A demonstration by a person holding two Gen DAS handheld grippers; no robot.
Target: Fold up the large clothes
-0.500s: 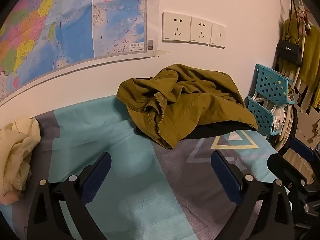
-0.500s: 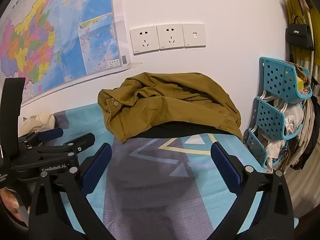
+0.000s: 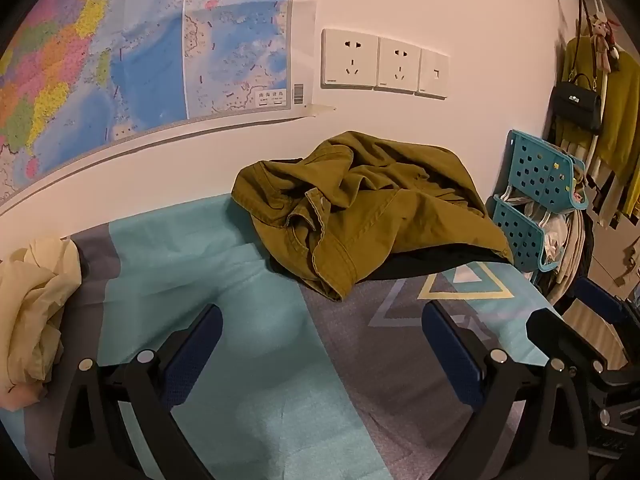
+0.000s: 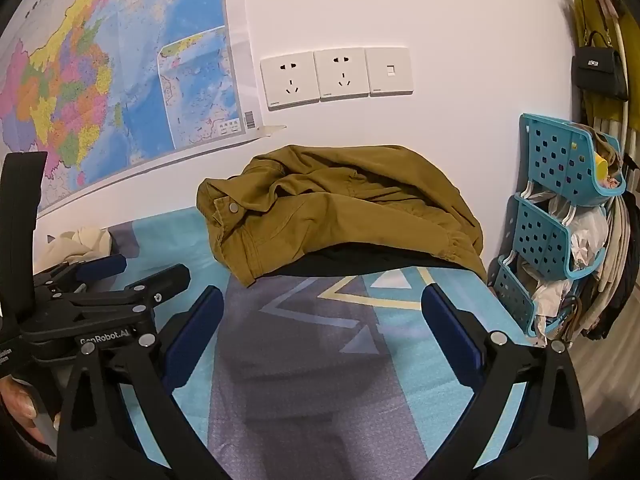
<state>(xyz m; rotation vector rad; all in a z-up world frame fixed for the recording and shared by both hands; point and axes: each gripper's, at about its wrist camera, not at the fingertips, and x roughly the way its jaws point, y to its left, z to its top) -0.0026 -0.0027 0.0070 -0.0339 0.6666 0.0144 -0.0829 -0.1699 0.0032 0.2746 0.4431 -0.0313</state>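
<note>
Olive jacket (image 3: 372,216) lies crumpled in a heap at centre frame, against the wall, on the patterned bed cover (image 3: 256,360) and over a dark garment (image 4: 360,258). Left gripper (image 3: 320,352) and right gripper (image 4: 322,332) both stand at lower frame, jaws spread wide and holding nothing. The jacket sits above and beyond each, apart from the fingers.

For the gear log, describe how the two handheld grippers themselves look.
Both grippers, left and right, share one build: black plastic frames with triangular cut-outs, silver rivets at the joints, and flat dark blue pads lining each finger. The left one carries white "GenRobot.AI" lettering on its side. No cables show.
</note>
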